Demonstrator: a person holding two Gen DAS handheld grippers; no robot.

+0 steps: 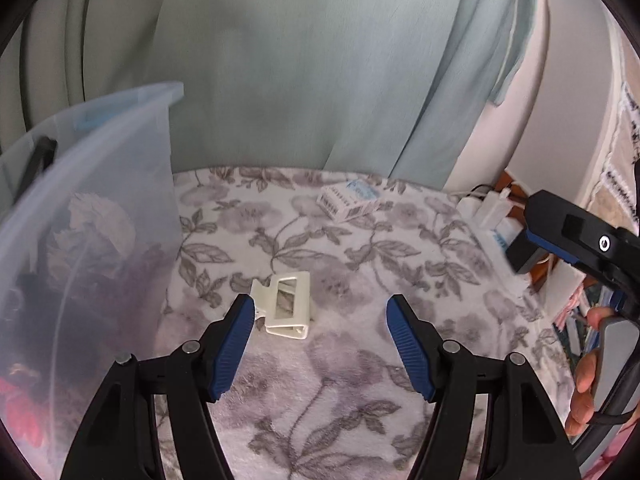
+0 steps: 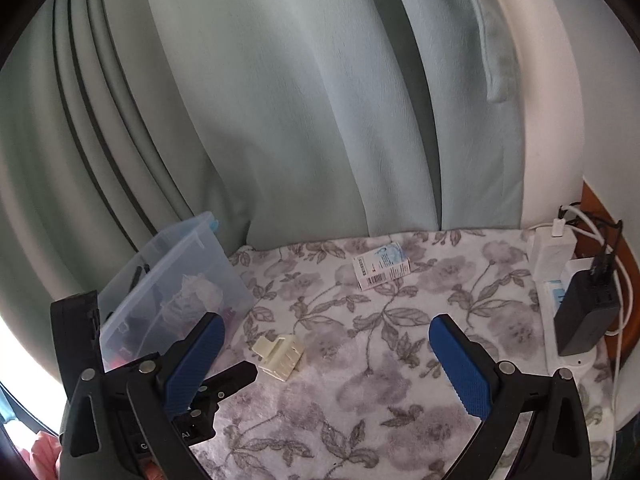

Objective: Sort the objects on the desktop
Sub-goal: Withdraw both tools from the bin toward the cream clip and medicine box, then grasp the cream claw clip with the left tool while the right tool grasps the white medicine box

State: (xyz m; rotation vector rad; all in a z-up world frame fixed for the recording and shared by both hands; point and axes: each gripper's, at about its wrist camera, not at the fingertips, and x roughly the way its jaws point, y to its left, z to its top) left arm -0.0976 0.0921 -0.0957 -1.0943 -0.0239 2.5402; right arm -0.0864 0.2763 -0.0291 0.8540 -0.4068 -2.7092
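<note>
Cream plastic marks the nearest target: a hair clip (image 1: pixel 285 305) lies flat on the floral cloth (image 1: pixel 360 380) just ahead of the left gripper (image 1: pixel 320 320), whose blue-padded jaws stand wide apart and hold nothing. The clip sits close to the left pad, off the centre line, so the tool would likely need to shift left before closing. To the left, a translucent storage bin (image 1: pixel 100 200) rises beside the cloth; through its wall show a pale crumpled item, dark shapes and something red at the bottom, none clear enough to name. Farther back, a small white carton (image 1: pixel 349 202) with barcodes rests on its side near the curtain (image 1: pixel 300 80). At the right edge the right gripper (image 1: pixel 560 236) hangs over the table's end, the person's fingers wrapped on its handle.

From the right wrist, the right gripper (image 2: pixel 324 356) is likewise spread wide and empty, hovering above open cloth. The clip (image 2: pixel 279 357) lies just beyond the left gripper's black finger (image 2: pixel 232 380), which suggests the left tool is the one lined up for the pick. The bin (image 2: pixel 176 280) stands at the cloth's left edge, open-topped, well placed to receive sorted items. The carton (image 2: pixel 381 266) remains well apart near the back, and chargers (image 2: pixel 584 320) with cables crowd the right margin.
</note>
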